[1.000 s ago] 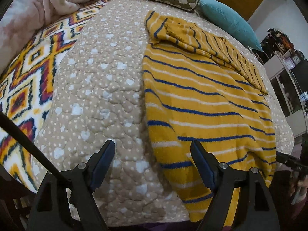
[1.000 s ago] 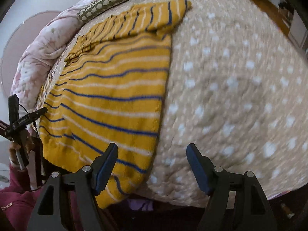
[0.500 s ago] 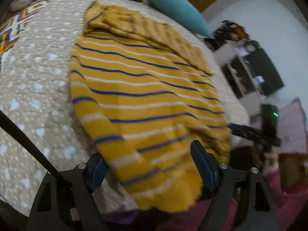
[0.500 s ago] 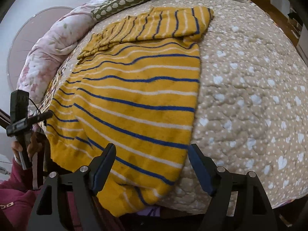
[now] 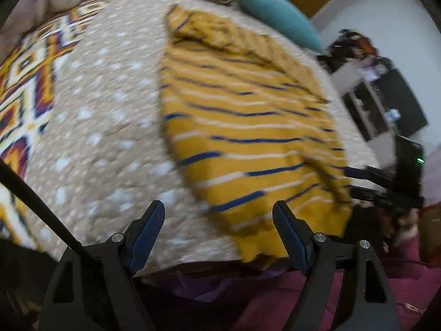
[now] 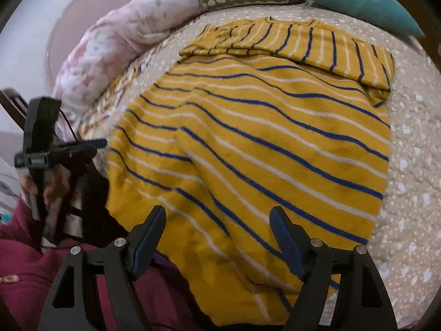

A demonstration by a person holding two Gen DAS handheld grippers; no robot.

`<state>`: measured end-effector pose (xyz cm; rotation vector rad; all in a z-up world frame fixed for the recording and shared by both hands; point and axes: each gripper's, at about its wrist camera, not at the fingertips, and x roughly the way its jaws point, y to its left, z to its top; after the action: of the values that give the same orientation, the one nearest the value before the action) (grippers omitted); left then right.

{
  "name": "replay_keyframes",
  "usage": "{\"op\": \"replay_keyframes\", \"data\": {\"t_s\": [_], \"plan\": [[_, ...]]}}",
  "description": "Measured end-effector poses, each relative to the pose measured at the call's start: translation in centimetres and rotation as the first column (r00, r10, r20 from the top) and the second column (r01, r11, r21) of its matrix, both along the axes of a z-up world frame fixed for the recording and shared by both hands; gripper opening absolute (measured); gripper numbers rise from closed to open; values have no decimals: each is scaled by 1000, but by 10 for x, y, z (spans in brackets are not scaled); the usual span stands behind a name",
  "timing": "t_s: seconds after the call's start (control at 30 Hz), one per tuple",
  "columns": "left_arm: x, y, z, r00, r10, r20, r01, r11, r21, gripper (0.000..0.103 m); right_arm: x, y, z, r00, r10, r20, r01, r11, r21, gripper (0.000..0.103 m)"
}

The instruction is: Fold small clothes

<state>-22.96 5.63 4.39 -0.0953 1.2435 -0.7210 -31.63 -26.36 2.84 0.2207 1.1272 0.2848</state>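
The yellow striped sweater (image 6: 248, 143) lies flat on the dotted bedspread (image 5: 104, 115), its hem hanging over the bed's near edge, sleeves folded across the end nearest the teal pillow (image 6: 355, 2). It looks soft, light and floppy, probably best pinched at the hem corners. The left gripper (image 5: 219, 237) and the right gripper (image 6: 217, 240) both stand wide and empty above that hem.

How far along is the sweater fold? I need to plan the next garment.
Done: the sleeves lie folded across the yellow striped sweater at its collar end. In hand: nothing; left gripper and right gripper hover open by its hem. Left: folding the body.
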Motion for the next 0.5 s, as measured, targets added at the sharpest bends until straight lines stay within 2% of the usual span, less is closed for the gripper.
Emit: {"op": "replay_keyframes", "data": {"t_s": [0.13,0.33,0.4,0.5], "plan": [[-1,-4,-8,997,59,57,-63,996,70,79,-14,-19,-6,999,-46,-29,46,999,11,82],[-16,-38,-16,995,-21,94,10,994,110,79,-32,-54,-14,984,-163,-67,166,986,34,82],[-24,-45,-15,994,-56,98,46,995,93,79,-39,-63,-15,980,-187,-72,191,981,42,82],[-27,-51,-16,994,-61,94,54,995,79,79,-48,-74,-16,972,-219,-81,223,973,52,82]]}}
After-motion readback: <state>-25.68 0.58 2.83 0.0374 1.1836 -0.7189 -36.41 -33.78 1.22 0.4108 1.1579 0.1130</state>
